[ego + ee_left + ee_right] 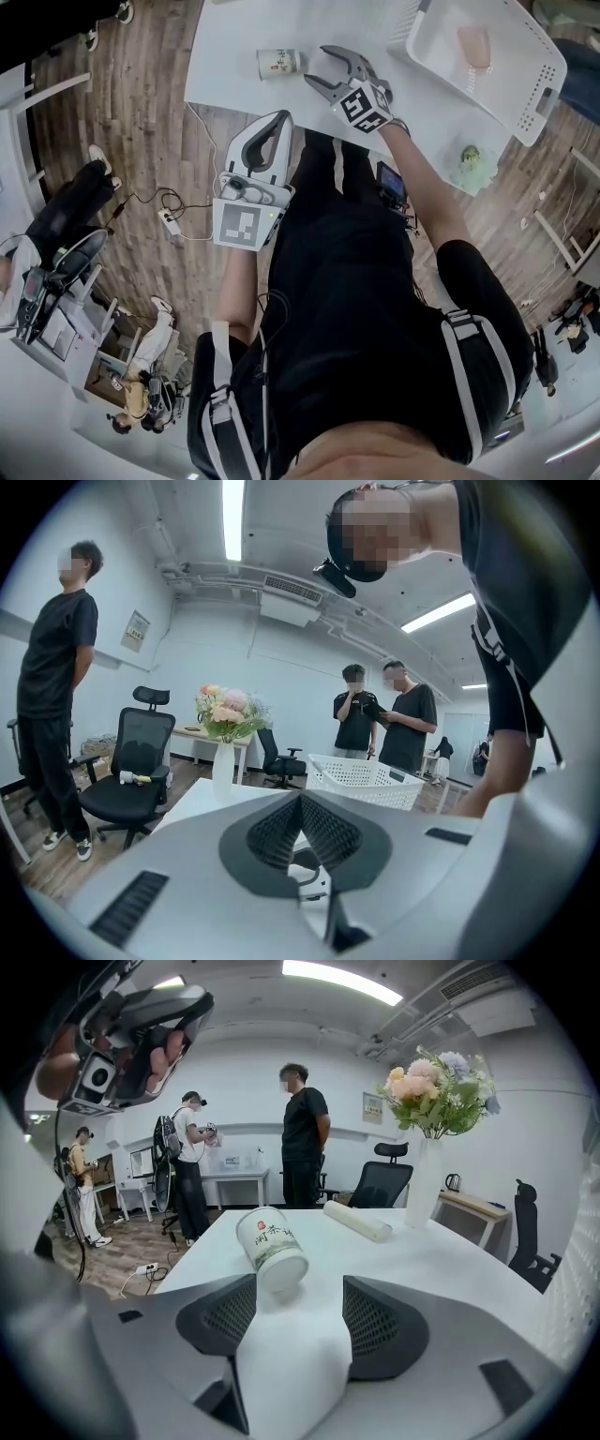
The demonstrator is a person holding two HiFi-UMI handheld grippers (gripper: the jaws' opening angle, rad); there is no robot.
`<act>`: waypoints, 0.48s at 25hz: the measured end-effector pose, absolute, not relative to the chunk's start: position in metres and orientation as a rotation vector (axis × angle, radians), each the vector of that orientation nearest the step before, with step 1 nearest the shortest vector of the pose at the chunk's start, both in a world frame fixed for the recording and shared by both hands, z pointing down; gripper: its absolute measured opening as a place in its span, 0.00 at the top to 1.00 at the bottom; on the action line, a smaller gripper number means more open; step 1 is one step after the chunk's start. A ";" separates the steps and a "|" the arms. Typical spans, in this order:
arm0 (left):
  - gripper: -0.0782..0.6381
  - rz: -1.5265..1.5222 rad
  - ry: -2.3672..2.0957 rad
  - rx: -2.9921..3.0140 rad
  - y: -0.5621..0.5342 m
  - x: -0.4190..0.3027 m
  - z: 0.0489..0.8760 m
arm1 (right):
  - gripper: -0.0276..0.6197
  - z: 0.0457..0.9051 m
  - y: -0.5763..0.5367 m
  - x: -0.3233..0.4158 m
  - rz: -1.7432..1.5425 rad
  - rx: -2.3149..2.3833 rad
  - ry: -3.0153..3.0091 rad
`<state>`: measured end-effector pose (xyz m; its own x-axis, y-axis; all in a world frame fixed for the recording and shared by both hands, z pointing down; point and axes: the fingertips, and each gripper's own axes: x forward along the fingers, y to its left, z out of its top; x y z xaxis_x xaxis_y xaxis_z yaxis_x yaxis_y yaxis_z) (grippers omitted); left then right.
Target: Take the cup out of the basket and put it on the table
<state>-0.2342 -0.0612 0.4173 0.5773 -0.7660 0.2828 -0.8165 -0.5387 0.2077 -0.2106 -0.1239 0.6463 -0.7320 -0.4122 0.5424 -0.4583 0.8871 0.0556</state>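
Right gripper (316, 64), jaws spread, hovering beside cup (278, 63) lying sideways on table (234, 42); left gripper (278, 120) idling, jaws together. Placement seemingly finishing; next, perhaps righting the cup.

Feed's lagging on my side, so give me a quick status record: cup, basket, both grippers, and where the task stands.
cup: lying on its side on the white table, outside the basket
basket: at the table's right end; a pinkish item lies inside
right gripper: open, empty, pointed at the cup, not touching it
left gripper: shut, empty, held off the table's near edge
task: cup is out and on the table, but tipped over rather than upright
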 end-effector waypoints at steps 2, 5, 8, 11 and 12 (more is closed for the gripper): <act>0.86 0.212 -1.295 2.492 -0.062 -0.234 0.418 | 0.52 0.645 -0.124 -0.208 0.112 0.630 -2.491; 0.86 0.200 -1.297 2.486 -0.064 -0.235 0.418 | 0.52 0.642 -0.127 -0.207 0.116 0.636 -2.499; 0.86 0.196 -1.299 2.493 -0.066 -0.235 0.417 | 0.52 0.639 -0.130 -0.206 0.119 0.645 -2.504; 0.86 0.210 -1.310 2.494 -0.068 -0.235 0.417 | 0.52 0.634 -0.130 -0.205 0.114 0.649 -2.510; 0.86 0.224 -1.311 2.493 -0.068 -0.235 0.418 | 0.52 0.633 -0.129 -0.205 0.111 0.648 -2.511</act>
<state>-0.2345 -0.0681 0.4179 0.5680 -0.7737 0.2807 -0.8230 -0.5307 0.2025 -0.2054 -0.1291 0.6334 -0.7390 -0.4257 0.5222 -0.4702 0.8810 0.0528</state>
